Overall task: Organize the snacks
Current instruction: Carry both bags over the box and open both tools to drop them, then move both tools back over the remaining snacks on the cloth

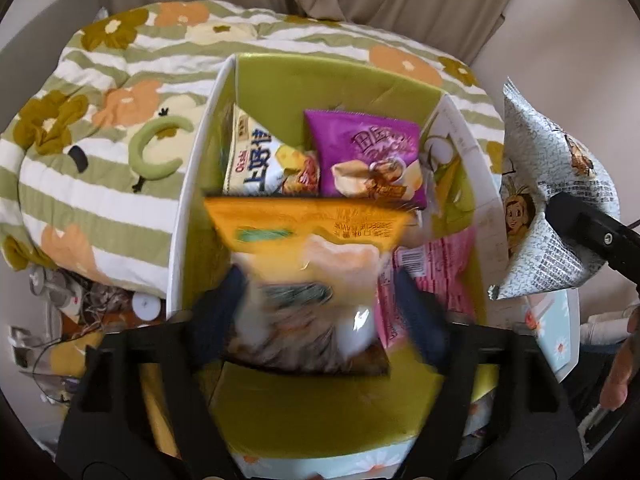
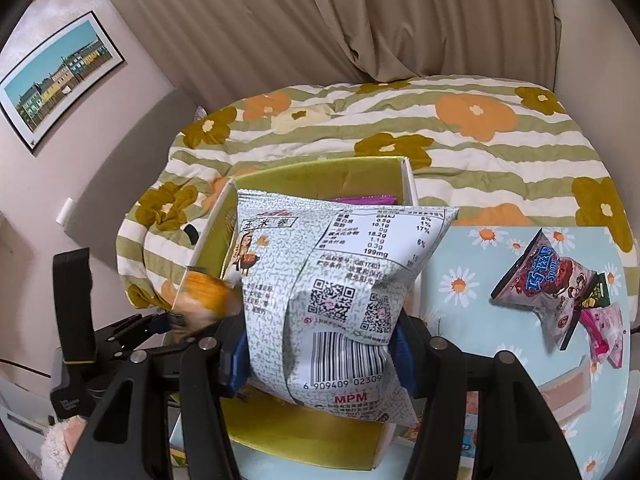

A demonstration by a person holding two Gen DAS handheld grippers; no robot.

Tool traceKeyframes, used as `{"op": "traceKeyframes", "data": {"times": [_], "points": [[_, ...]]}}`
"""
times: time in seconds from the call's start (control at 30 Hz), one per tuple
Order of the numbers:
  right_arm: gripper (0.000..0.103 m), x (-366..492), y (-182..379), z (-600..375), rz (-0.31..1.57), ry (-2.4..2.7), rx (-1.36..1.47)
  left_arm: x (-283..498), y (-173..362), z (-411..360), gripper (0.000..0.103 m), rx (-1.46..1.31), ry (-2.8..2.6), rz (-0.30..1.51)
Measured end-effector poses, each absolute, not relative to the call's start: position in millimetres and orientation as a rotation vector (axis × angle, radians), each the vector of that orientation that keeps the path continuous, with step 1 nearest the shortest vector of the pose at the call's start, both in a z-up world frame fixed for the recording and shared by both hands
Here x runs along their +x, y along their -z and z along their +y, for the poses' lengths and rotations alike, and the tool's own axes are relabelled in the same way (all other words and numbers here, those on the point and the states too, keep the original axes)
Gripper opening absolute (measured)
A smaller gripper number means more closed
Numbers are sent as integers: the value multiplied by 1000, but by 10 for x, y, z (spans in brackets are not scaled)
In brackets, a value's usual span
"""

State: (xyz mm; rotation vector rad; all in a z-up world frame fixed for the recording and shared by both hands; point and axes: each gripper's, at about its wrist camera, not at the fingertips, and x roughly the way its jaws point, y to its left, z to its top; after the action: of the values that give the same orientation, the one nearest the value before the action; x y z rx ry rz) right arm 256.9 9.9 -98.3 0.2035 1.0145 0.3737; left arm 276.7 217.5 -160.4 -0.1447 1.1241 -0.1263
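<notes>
Two handheld grippers work over a green-lined box set against a bed with a flower-patterned quilt. The left gripper has its blue-padded fingers clamped on an orange snack bag, blurred in the left wrist view, which hangs over the near part of the box. Behind it in the box stand a white-and-yellow chip bag and, just beside it to the right, a purple snack bag; a pink packet lies lower at the right wall. The right gripper is closed on a white patterned bag, its barcode and nutrition panel turned to the camera, held upright above the box's near right side; from the left wrist view the same bag shows just outside the box's right wall. On the daisy-print table to the right, well apart from the box, lies a dark red snack bag with a small pink packet touching its lower end. Beige curtains hang behind the bed, and a framed picture hangs on the wall at left.
</notes>
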Motion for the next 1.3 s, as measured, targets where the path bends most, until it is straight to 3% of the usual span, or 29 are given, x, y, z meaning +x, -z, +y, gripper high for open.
{"op": "traceKeyframes", "data": {"times": [0.03, 0.07, 0.77, 0.87, 0.97, 1.0, 1.3], "points": [[53, 2569, 993, 117, 1019, -370, 195, 2752, 1604, 2187, 101, -150, 129, 1116], [53, 2584, 995, 131, 1022, -368, 189, 2731, 1597, 2199, 101, -156, 135, 1104], [53, 2978, 1399, 507, 1114, -515, 7, 2394, 1527, 2248, 101, -196, 15, 1118], [61, 3047, 1479, 549, 1134, -539, 6, 2368, 1539, 2278, 101, -207, -10, 1119], [90, 3041, 1488, 536, 1119, -539, 21, 2342, 1557, 2302, 101, -220, -26, 1122], [94, 3024, 1477, 525, 1106, -542, 30, 2335, 1559, 2303, 101, -223, -28, 1123], [94, 2829, 1378, 463, 1051, -548, -3, 2287, 1508, 2235, 101, -202, -5, 1100]]}}
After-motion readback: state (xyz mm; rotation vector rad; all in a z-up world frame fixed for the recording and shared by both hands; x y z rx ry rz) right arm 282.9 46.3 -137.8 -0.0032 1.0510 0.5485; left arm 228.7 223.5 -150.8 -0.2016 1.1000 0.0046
